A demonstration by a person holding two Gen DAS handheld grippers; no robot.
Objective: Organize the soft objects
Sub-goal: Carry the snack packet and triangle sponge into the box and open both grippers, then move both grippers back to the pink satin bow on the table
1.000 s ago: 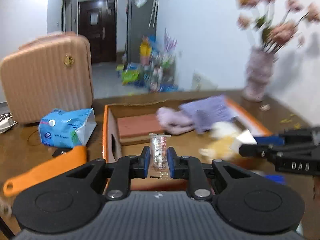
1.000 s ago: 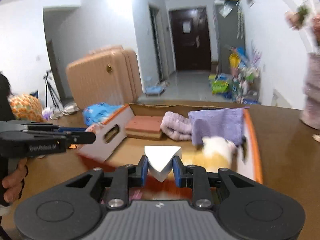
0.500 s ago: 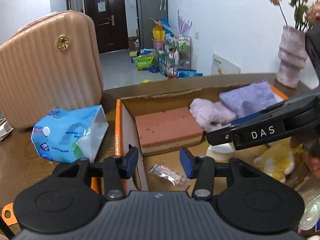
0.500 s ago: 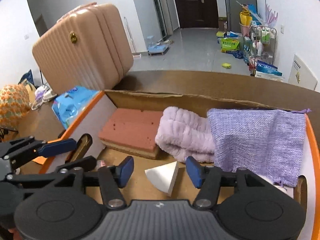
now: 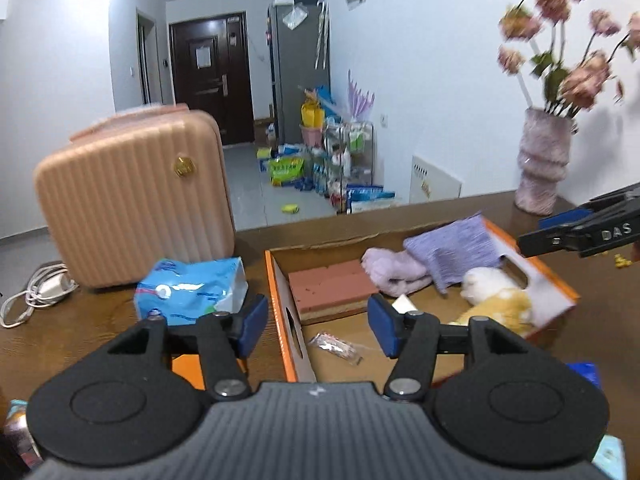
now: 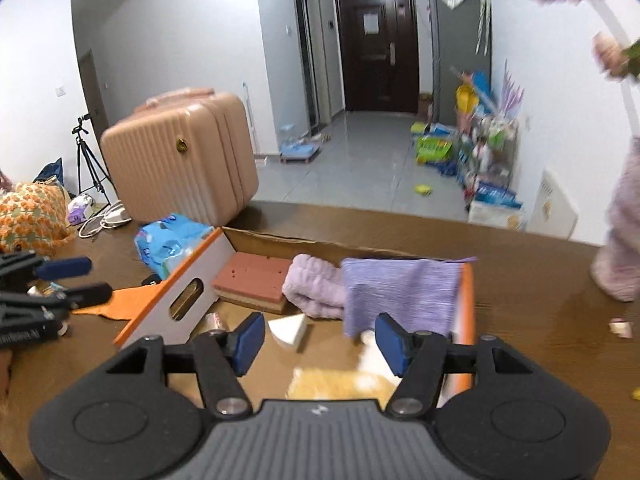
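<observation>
Hovering over the near end of the cardboard box (image 5: 280, 292), both sets of tongs are empty. Left gripper (image 5: 314, 326): jaws wide apart, nothing between them. Right gripper (image 6: 318, 338): jaws likewise wide apart, nothing held.

Soft things lie inside the box: red sponge block (image 5: 330, 282) at the far left, fluffy lilac roll (image 5: 394, 272) beside it and touching the purple knitted cloth (image 5: 454, 248), which drapes over the right wall. White foam wedge (image 6: 288, 328) sits on the box floor near the middle. Yellow-and-white plush toy (image 5: 492, 300) lies at the near right. Small clear packet (image 5: 336, 346) lies on the box floor, just ahead of the left jaws.

Judgement: this looks like a pause between placements, and the next step would be a fresh pick.
- Keep jaws open until they straddle the item; these things squash, so close gently.
- Bring each tool in on its own side; the two tools sit close together over the box.
- Place into bare floor near the front, not on top of the plush.
- The draped cloth could snag a finger.

Surface: dark wood table (image 6: 532, 280). A blue tissue pack (image 5: 190, 294) rests left of the box; a pink vase (image 5: 542, 168) with flowers stands at the far right.

Room: a pink suitcase (image 5: 136, 204) stands behind the table; beyond it are a grey tiled floor, a dark door and clutter along the white wall.
</observation>
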